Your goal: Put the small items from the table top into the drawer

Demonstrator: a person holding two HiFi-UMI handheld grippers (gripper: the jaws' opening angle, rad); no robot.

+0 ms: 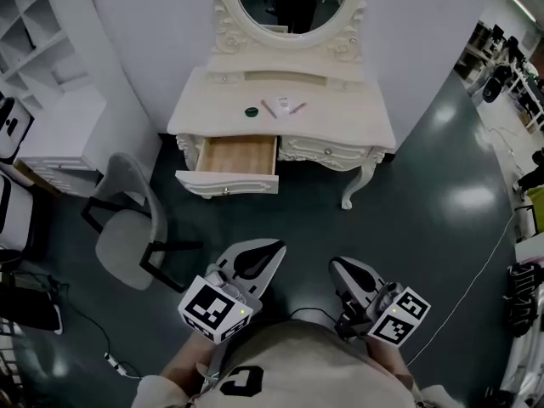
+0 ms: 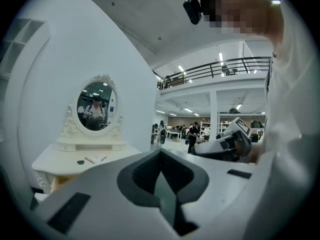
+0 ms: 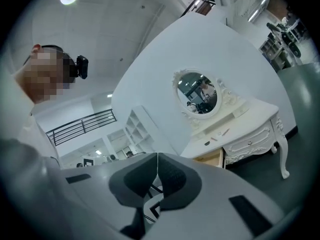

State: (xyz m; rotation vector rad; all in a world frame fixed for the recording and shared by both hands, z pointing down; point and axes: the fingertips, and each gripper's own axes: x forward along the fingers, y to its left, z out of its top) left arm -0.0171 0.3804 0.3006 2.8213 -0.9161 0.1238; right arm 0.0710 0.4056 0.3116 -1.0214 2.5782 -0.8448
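Note:
A white dressing table (image 1: pixel 357 121) with an oval mirror stands ahead, its left drawer (image 1: pixel 229 167) pulled open and empty. On its top lie a dark round item (image 1: pixel 251 111), a thin pink stick (image 1: pixel 269 108) and a small pale item (image 1: pixel 293 106). These also show small in the left gripper view as the dark item (image 2: pixel 80 162) and the stick (image 2: pixel 90 160). My left gripper (image 1: pixel 270 246) and right gripper (image 1: pixel 337 266) are held close to my body, far from the table. Both have their jaws shut with nothing between them.
A grey chair (image 1: pixel 127 228) stands left of the table, near the open drawer. White shelving (image 1: pixel 42 32) lines the left wall. Cables (image 1: pixel 476 287) trail over the dark floor at right. People stand far off in the hall behind.

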